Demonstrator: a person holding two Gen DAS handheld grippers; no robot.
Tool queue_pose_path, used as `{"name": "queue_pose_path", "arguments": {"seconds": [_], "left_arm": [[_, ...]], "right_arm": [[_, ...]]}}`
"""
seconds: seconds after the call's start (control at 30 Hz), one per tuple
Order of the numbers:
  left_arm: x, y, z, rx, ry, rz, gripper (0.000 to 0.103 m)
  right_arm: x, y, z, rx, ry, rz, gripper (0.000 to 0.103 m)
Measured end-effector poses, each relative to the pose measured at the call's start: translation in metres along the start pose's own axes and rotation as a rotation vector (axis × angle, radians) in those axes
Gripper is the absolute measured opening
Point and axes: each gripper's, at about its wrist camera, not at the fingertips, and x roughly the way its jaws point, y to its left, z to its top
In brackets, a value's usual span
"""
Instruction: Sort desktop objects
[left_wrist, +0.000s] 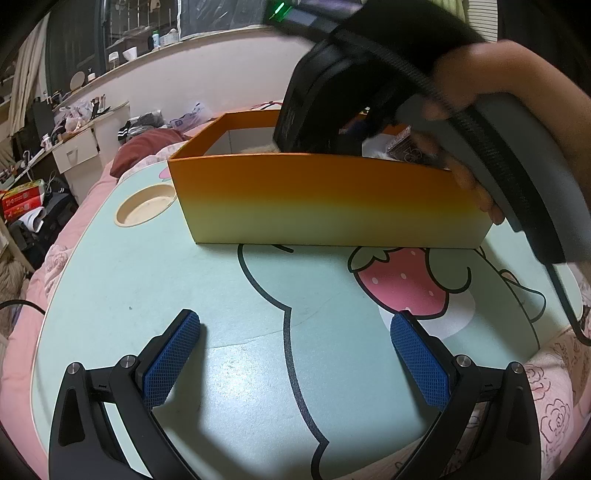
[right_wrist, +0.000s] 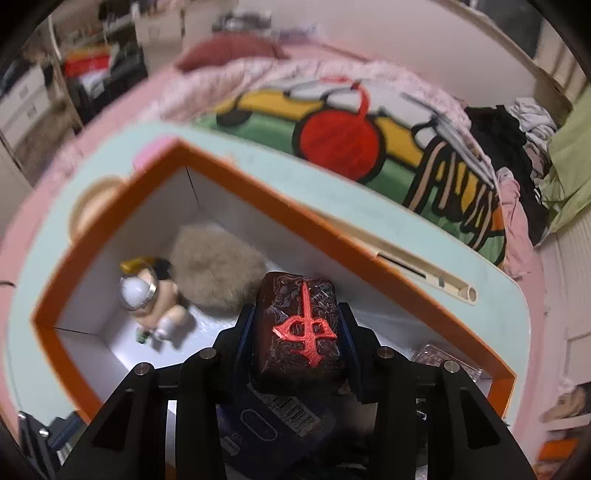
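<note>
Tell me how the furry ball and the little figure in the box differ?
The furry ball is a tan, fuzzy, rounded lump; the figure is smooth and hard-looking, with a white helmet and limbs. The ball looks bulkier than the figure. Both lie touching on the white floor of the orange box.

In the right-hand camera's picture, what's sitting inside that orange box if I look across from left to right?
Small figurine with a white helmet → furry beige ball → dark block with a red symbol, clamped in the right gripper → a clear plastic packet, partly hidden behind the gripper, inside the orange box.
</note>
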Motion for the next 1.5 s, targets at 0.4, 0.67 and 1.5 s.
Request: {"name": "queue_pose_path", "arguments": {"seconds": [0.4,0.67,1.5], "left_arm": [[-0.002,0.003,0.0,-0.021,0.01,0.016,0.103],[-0.003,0.021,-0.002,-0.022,0.011,0.025,0.103],[-0.047,0.019,0.062,-0.017,-0.097,-0.309,0.062]], "right_arm": [[-0.134,0.008,-0.108,0.06,-0.381,0.14,0.041],[-0.065,0.02,-0.157,0.061,-0.221,0.012,0.041],[-0.07,-0.016,-0.215,0.24,-0.357,0.052,0.095]]}}
